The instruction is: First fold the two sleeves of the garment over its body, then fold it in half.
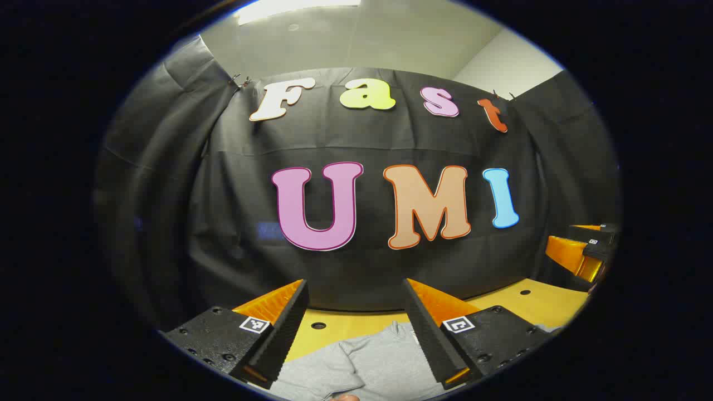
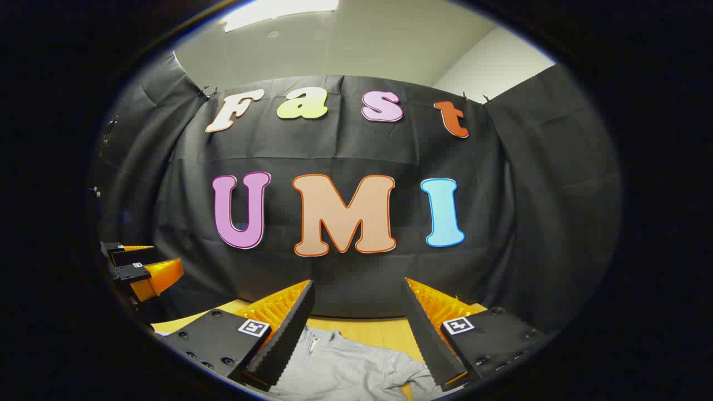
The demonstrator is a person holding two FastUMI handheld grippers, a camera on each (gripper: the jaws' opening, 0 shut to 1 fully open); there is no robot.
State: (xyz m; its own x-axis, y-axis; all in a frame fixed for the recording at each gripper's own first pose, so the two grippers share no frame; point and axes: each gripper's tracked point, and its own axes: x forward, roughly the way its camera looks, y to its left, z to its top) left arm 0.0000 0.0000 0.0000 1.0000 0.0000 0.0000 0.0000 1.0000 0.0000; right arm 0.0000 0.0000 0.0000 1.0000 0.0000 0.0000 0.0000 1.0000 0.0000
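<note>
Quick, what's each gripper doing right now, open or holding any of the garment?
Left gripper: open, holding nothing, above the grey garment.
Right gripper: open, holding nothing, garment lying between and beyond its fingers.

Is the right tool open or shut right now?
Open. In the right gripper view the right tool has its two fingers wide apart, gripping nothing, above the grey garment.

No words or numbers can be read on anything; small black-and-white square marks are stuck on the left gripper (image 1: 356, 334) and the right gripper (image 2: 356, 334)
</note>
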